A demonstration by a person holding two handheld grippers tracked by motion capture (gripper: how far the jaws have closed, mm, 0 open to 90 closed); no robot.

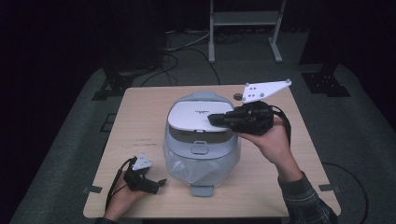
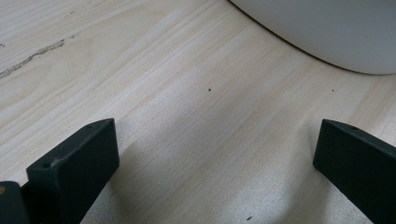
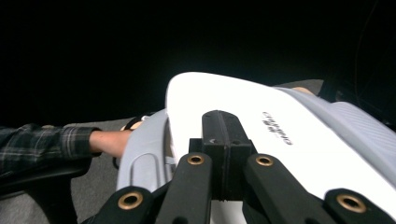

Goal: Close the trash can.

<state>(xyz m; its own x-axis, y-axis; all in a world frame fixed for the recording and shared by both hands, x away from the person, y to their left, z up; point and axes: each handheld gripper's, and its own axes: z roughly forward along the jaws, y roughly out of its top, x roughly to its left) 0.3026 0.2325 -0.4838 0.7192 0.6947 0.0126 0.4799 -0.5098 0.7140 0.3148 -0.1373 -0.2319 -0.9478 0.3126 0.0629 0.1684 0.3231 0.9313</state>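
Now right claw (image 1: pixel 215 120) closed, tips on bin lid (image 1: pixel 194 114); left claw (image 1: pixel 159 183) open w/ nothing between, near table (image 1: pixel 140 112) edge

A light wooden table (image 1: pixel 140 121) stands lit on grey carpet (image 1: pixel 60 154) in an otherwise dark room, with black cables (image 1: pixel 187 51) trailing over the floor beyond its far edge and a white metal stand (image 1: pixel 245 21) farther back in the gloom.

left hand-held gripper (image 2: pixel 215 154) agape, right hand-held gripper (image 3: pixel 223 140) closed
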